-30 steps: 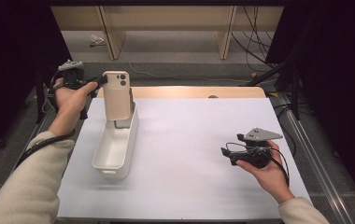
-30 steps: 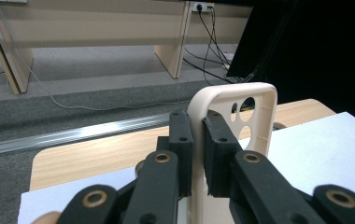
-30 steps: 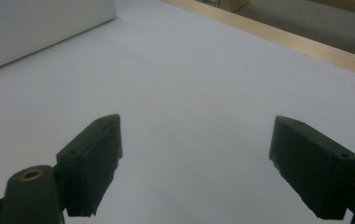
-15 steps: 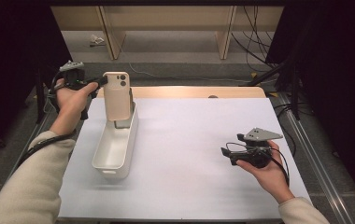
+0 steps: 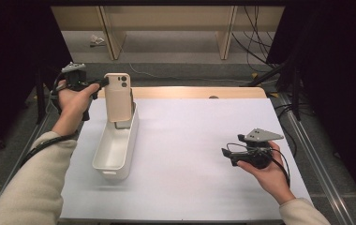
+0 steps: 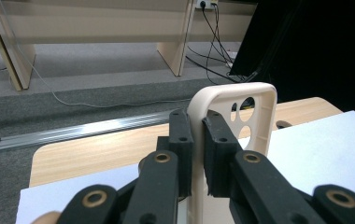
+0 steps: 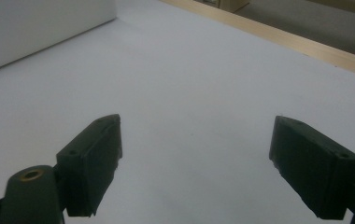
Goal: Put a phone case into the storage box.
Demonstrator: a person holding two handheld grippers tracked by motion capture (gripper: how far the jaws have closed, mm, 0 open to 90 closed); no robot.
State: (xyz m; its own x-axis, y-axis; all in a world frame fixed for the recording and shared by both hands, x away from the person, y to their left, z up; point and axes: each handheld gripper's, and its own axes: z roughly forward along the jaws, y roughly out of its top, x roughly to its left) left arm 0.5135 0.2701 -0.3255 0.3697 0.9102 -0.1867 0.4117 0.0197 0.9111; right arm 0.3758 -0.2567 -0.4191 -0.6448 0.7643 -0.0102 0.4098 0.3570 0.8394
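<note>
Two grippers in play, one per hand. Nearest the person, low on the right of the high view, the right gripper (image 5: 227,153) sits in the right hand (image 5: 265,171) just over the white sheet (image 5: 204,154) that covers the table; grey plate on top, cable looping round the wrist. In the right gripper view its jaws stand wide apart w/ nothing between them, only bare sheet ahead and a strip of the table's wooden edge (image 7: 278,35) beyond.

Mid-table, left of centre: a white bin (image 5: 115,152), long and narrow, running away from the person, standing on the sheet, well apart from the right gripper.

Further back, at the bin's far end, a beige phone case (image 5: 118,97) stands upright, camera cut-outs at its top, lower part inside the bin; can't tell if it touches the bin floor. The left gripper (image 5: 102,83) comes in level from the left, held in the left hand (image 5: 73,101), cream sleeve below. In the left gripper view the jaws are closed tight on the case's side wall (image 6: 196,135), one pad each side of the rim.

Beyond: wooden table edge (image 5: 190,92), grey carpet, wooden table legs (image 5: 108,28), loose cables.
</note>
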